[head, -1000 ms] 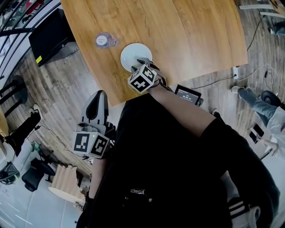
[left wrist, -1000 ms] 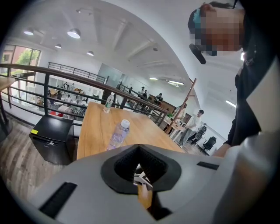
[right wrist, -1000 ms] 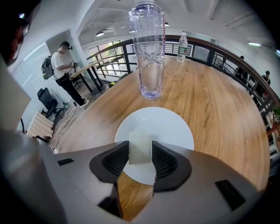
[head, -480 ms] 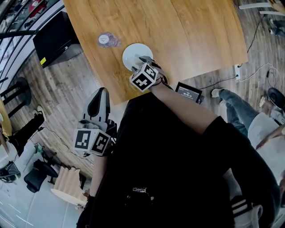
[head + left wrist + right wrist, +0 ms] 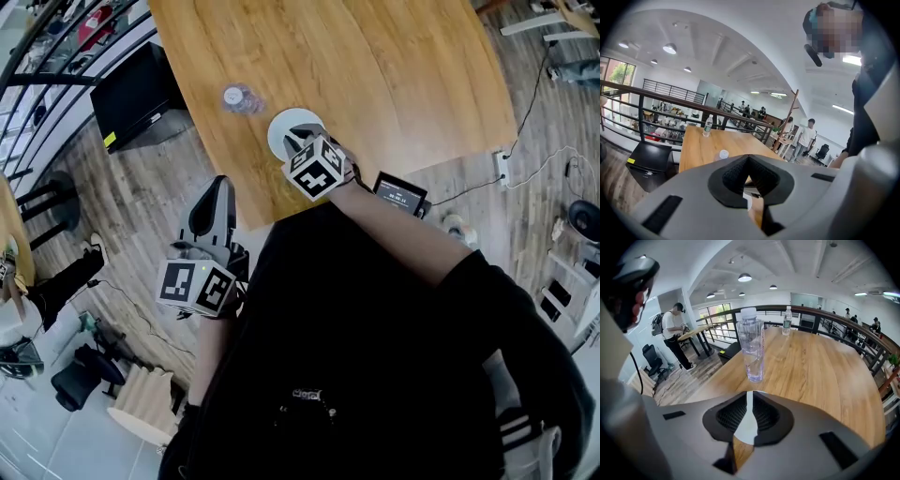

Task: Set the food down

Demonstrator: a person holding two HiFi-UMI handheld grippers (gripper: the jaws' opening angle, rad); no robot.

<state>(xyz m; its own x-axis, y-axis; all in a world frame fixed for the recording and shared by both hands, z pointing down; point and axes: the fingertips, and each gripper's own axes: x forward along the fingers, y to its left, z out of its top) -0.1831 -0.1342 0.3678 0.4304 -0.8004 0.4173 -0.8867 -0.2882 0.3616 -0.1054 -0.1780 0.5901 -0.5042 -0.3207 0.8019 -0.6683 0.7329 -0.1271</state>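
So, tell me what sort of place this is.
Probably an open-plan office on an upper level. There is a long light-brown wooden table, a dark metal railing along the edge, and a person standing at another desk near a black office chair.

1. The right gripper is being closed, its jaws nearly together, nothing being pinched between them.
2. A clear bottle is being carried upright by the wooden table.
3. A white plate is being glimpsed through the slit, nearer than the clear bottle.

Bottle just left of plate, tabletop open rightward
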